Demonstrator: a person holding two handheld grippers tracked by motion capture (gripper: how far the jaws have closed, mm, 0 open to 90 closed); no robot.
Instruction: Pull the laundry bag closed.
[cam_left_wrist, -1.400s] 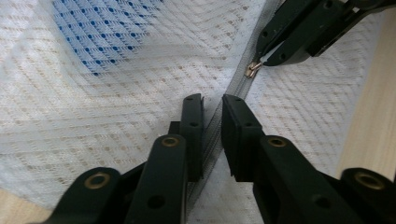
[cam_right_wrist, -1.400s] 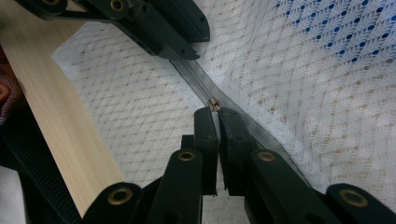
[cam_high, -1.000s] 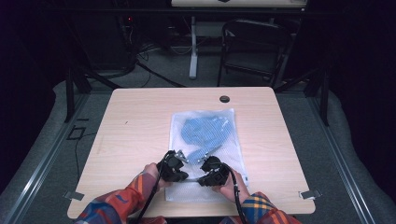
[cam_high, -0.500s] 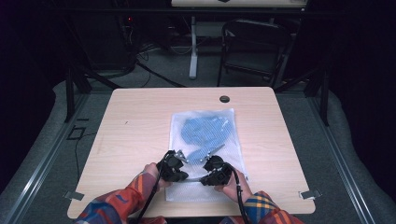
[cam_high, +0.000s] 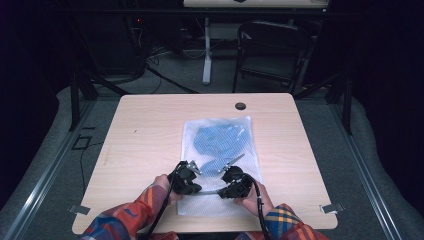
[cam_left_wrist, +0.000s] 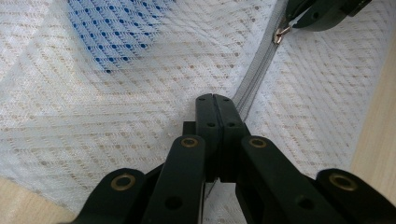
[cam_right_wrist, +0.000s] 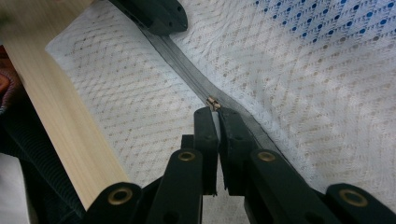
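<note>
A white mesh zip bag (cam_high: 217, 200) lies flat on the wooden table (cam_high: 145, 130), with a blue cloth (cam_high: 220, 142) showing through it. Both grippers sit at its near end, on the grey zipper (cam_left_wrist: 254, 81). My left gripper (cam_left_wrist: 215, 99) is shut, pinching the mesh right beside the zipper tape; in the high view it (cam_high: 195, 187) is left of the other. My right gripper (cam_right_wrist: 215, 112) is shut on the small metal zipper pull (cam_right_wrist: 213, 102), which also shows in the left gripper view (cam_left_wrist: 281, 32). The right gripper (cam_high: 226, 190) stands a short way from the left along the zipper.
The person's plaid sleeves (cam_high: 125, 220) come in over the table's near edge. A round cable hole (cam_high: 240, 106) sits at the far edge. Beyond the table stand a chair (cam_high: 272, 47) and desk legs on a dark floor.
Almost nothing differs. The right gripper has edged slightly to the right along the zipper, and the left one holds its place.
</note>
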